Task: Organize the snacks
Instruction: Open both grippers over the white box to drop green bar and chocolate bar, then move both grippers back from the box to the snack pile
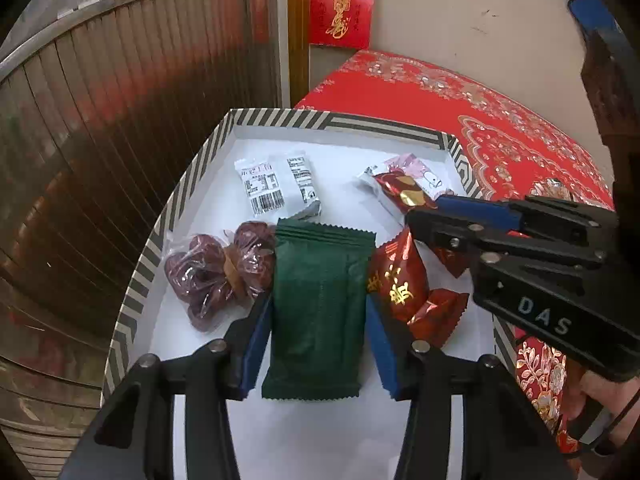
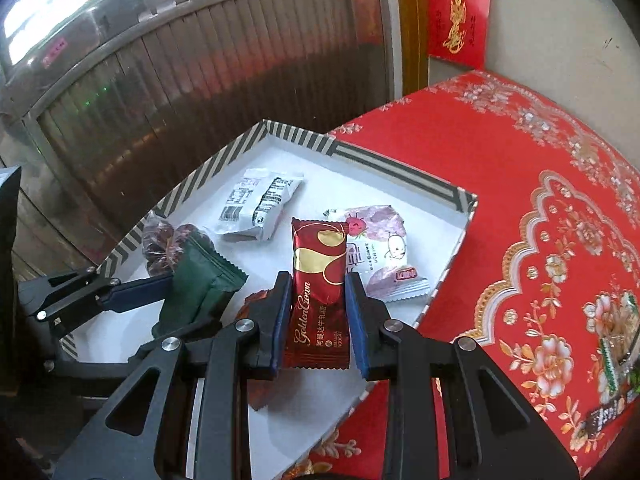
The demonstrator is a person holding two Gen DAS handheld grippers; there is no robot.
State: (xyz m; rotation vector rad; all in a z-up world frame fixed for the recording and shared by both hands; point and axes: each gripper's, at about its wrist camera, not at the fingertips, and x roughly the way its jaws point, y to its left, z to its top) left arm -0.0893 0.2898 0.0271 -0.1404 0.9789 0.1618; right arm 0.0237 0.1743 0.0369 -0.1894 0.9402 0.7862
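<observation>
Evidently both snacks hang over the striped box [image 2: 400, 178] for dropping: right gripper [image 2: 318, 312] clamps the nougat bar [image 2: 318, 280], while left gripper [image 1: 316, 340] stands narrow around the green packet [image 1: 320, 300], pads slackening.

One striped box [image 1: 132, 292]; six wrapped snacks over or in it. By kind: one green packet [image 1: 320, 312], one clear-wrapped dark red sweet [image 1: 216, 272], one white barcode packet [image 1: 276, 188], one pink-and-white packet [image 2: 380, 256], one red-gold nougat bar [image 2: 318, 292], one red packet with gold characters [image 1: 404, 280]. On the red patterned cloth [image 2: 520, 200], near its right edge, further small snacks, count unclear.
</observation>
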